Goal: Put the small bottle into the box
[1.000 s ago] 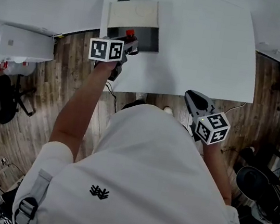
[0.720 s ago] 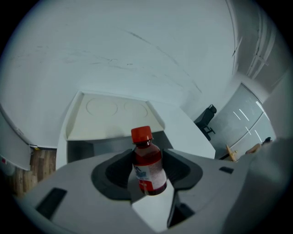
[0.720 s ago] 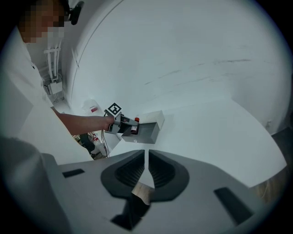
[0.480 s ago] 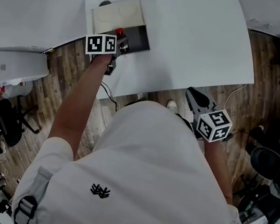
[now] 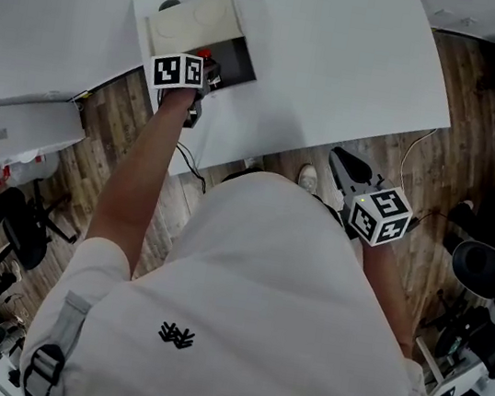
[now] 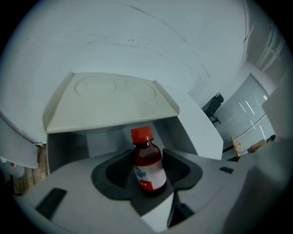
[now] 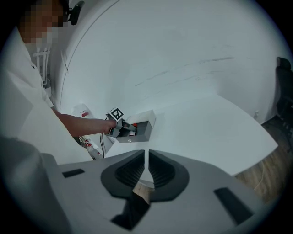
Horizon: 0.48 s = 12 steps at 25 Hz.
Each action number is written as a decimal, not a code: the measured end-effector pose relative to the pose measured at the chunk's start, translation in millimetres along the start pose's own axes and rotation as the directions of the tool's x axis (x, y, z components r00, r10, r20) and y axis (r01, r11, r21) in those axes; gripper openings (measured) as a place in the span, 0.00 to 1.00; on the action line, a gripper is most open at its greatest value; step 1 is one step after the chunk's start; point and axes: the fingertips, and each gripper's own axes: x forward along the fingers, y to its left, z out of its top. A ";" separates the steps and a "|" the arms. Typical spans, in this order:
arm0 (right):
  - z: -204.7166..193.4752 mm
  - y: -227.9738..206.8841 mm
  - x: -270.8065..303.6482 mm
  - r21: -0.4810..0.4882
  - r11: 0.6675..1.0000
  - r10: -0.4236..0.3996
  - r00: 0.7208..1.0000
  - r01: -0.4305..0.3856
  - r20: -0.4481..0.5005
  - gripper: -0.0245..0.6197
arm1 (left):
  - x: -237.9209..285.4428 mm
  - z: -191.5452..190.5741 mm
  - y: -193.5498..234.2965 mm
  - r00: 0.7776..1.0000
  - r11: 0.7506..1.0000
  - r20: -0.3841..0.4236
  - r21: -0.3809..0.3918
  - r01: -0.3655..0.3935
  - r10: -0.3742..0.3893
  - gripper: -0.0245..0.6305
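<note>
Nearest the camera: the person's white shirt [image 5: 248,314]. The right gripper [image 5: 343,168] hangs beside the body, off the near edge of the table [image 5: 344,59]. Its jaws are pressed together with only a thin slit between them and nothing in it.

Surface: white tabletop, matte and bare across its middle and right side. Faint scuff lines show in the left gripper view.

The left arm is extended to the far left corner of the table. The left gripper [image 5: 214,70] has its pads clamped on both sides of the small bottle [image 6: 147,161]: brown glass, red cap, white label, upright. The bottle sits at the open mouth of the box [image 5: 197,18], in front of the grey interior and below the raised cream lid. Whether its base touches the box floor cannot be told.

Room: wood-plank floor [image 5: 457,170] around the table, a cable trailing at the table's near edge, a dark office chair [image 5: 10,229] at left, dark equipment at right, pale wall beyond the table.
</note>
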 end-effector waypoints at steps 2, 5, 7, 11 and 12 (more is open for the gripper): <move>-1.9 -1.1 0.1 0.004 1.000 -0.002 1.000 0.002 -0.002 0.08 | 1.8 -0.7 2.9 1.000 1.000 -0.015 -0.002 -0.015 0.015 0.36; -6.2 -4.3 -1.3 0.005 1.000 0.000 1.000 0.000 -0.006 0.08 | 3.8 -3.4 6.8 0.998 0.999 -0.043 -0.016 -0.038 0.037 0.36; -7.1 -7.3 -4.2 0.004 1.000 0.002 1.000 -0.002 -0.005 0.08 | 5.5 -4.5 8.2 0.996 0.998 -0.060 -0.023 -0.061 0.060 0.36; -4.8 -8.8 -5.1 -0.002 1.000 0.013 1.000 -0.013 0.000 0.08 | 8.2 -8.0 13.2 0.989 0.994 -0.104 -0.005 -0.105 0.104 0.36; -4.6 -9.1 -5.5 -0.003 1.000 0.017 1.000 -0.017 0.001 0.08 | 8.7 -9.1 13.8 0.987 0.994 -0.115 -0.001 -0.112 0.111 0.36</move>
